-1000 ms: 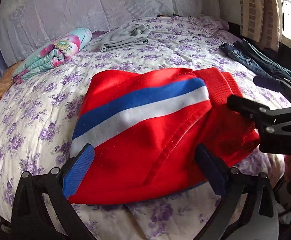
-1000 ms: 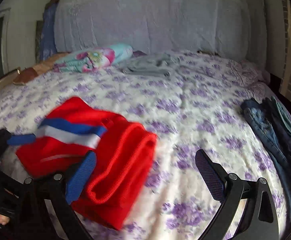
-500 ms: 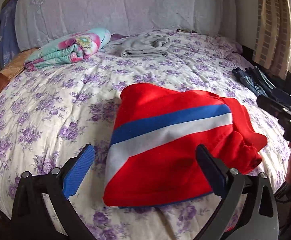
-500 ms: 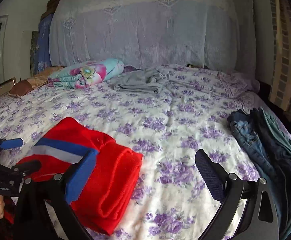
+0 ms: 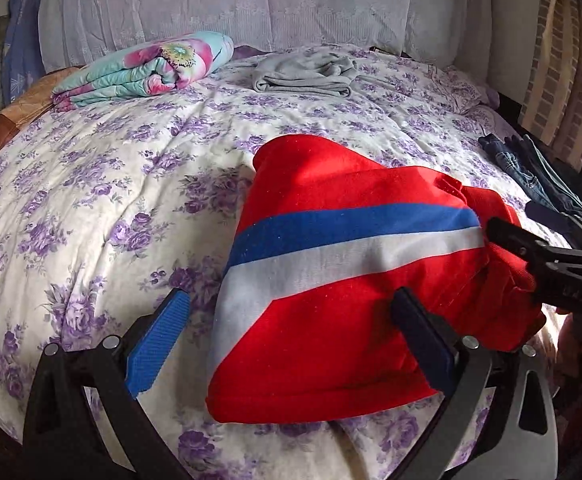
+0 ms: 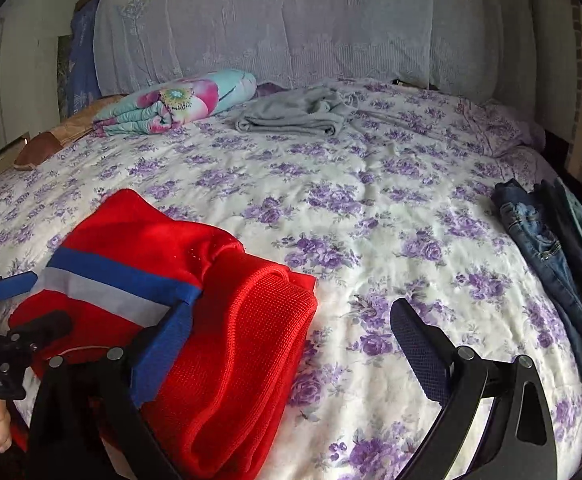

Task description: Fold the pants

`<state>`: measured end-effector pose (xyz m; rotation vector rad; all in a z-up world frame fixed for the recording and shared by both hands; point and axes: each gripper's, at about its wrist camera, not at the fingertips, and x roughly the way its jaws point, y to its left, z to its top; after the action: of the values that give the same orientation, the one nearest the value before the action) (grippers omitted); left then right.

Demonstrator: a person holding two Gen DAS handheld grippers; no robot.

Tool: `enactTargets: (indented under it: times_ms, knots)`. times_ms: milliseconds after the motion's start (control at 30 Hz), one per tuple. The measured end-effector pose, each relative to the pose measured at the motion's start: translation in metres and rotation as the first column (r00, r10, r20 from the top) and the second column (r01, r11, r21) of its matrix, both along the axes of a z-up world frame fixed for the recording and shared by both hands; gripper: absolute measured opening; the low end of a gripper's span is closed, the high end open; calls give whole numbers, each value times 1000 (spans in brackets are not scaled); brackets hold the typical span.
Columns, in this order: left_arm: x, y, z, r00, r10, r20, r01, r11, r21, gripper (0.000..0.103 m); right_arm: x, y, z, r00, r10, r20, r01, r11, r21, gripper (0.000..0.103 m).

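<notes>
Your red pants [image 5: 331,344] carry a blue and a white stripe. Beyond them: white bedspread [image 5: 91,200] with purple flowers, grey garment [image 5: 303,74], turquoise quilt [image 5: 143,72] with pink blooms. Right of pants: dark blue jeans [image 6: 539,240].

Faint pale lettering on the black body of the left gripper [image 6: 13,300], at the near left edge of the right-wrist view; too small to read.

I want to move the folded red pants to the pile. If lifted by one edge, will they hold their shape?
Probably not. The red pants look like soft knit, already slumping at the thick folded end, so the layers would likely sag and unfold. Stacked thick, they seem fairly heavy for one pinch. The quilted bedspread looks grippy, so pushing may bunch them rather than slide.
</notes>
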<state>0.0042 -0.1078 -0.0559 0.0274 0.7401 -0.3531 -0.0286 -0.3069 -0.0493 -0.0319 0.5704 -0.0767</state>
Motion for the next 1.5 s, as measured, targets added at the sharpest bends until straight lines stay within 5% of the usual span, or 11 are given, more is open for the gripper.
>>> enactTargets:
  times_ms: [100,233,367,633,733,1033,1233,1500]
  knots:
    - [0,0,-1,1000,2,-2,-2,1000,-3,99,-21,6,7,999,23,28,-22,999,-25,99]
    - [-2,0,0,1000,7,2,-7,1000,-1,99,-18,5,-15,997,23,-70,-27,998,-58,99]
    - [-3,1,0,1000,11,5,-11,1000,6,99,-14,-14,-26,996,47,-81,-37,992,122,100]
    - [-3,0,-1,1000,10,5,-10,1000,5,99,-23,-14,-15,998,46,-32,-40,986,162,99]
    - [-2,2,-1,1000,5,-6,-5,1000,-14,99,-33,-7,0,997,74,27,-77,985,157,99]
    - [-1,11,-6,999,-12,-42,8,996,-92,99,-37,15,-4,993,115,25,-117,988,102,99]
    - [-5,28,7,1000,19,9,-18,993,-116,99,-37,19,-5,993,118,31,-120,990,74,99]
    - [54,29,43,999,32,-3,-33,997,-75,99,-18,6,-37,989,134,-68,-121,977,177,99]
